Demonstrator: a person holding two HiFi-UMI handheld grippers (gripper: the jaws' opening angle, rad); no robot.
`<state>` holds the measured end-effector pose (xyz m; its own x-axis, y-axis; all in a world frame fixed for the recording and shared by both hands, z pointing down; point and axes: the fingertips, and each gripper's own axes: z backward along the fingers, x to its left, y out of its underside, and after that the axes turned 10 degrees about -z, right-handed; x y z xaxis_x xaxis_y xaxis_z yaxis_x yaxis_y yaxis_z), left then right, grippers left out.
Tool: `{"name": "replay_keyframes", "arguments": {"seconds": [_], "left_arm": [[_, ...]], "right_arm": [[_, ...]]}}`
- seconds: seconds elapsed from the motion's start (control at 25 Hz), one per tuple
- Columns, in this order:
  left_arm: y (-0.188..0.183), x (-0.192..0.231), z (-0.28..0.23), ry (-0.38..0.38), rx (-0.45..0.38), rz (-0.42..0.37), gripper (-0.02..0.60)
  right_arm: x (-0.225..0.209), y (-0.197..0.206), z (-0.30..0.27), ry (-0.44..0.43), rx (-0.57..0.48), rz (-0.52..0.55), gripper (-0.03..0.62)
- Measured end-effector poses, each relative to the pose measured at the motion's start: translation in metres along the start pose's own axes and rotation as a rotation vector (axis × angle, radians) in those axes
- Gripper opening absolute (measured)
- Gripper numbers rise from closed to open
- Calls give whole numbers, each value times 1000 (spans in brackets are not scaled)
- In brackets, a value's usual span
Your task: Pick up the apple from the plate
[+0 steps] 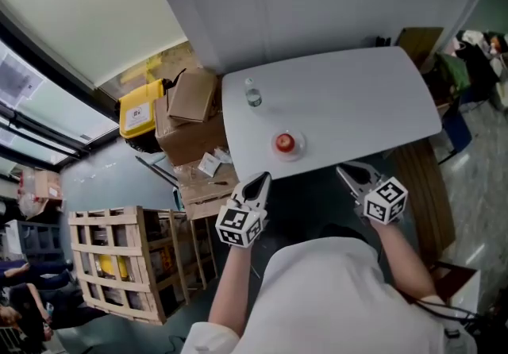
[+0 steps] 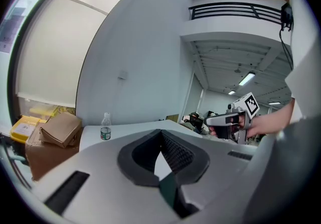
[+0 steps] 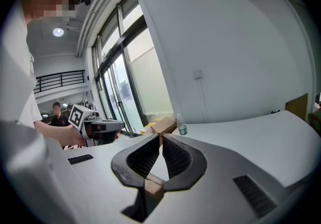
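Note:
In the head view a red apple (image 1: 284,141) sits on a small clear plate (image 1: 296,153) near the front edge of the white table (image 1: 349,106). My left gripper (image 1: 259,180) is held just off that edge, a little left of the apple, jaws shut and empty. My right gripper (image 1: 344,171) hangs off the edge to the apple's right, also shut with nothing in it. In the left gripper view the jaws (image 2: 161,133) meet tip to tip; the right gripper view shows the same (image 3: 160,137). Neither gripper view shows the apple.
A small water bottle (image 1: 252,94) stands at the table's far left. Cardboard boxes (image 1: 190,106), a yellow case (image 1: 140,110) and a wooden crate (image 1: 119,261) crowd the floor to the left. A wall runs behind the table, with bags and clutter (image 1: 476,59) at the far right.

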<state>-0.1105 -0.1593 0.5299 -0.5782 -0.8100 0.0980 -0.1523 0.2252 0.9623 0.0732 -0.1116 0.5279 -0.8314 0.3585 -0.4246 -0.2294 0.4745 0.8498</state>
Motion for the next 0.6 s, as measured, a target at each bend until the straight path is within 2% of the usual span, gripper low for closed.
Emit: {"name": "replay_keyframes", "arguments": {"seconds": [0.28, 0.6], "left_arm": [[7, 8, -22, 5, 25, -8, 0], [24, 6, -57, -27, 60, 14, 0]], "right_arm": [[-11, 1, -14, -5, 30, -20, 40], [-38, 1, -38, -71, 82, -22, 40]]}}
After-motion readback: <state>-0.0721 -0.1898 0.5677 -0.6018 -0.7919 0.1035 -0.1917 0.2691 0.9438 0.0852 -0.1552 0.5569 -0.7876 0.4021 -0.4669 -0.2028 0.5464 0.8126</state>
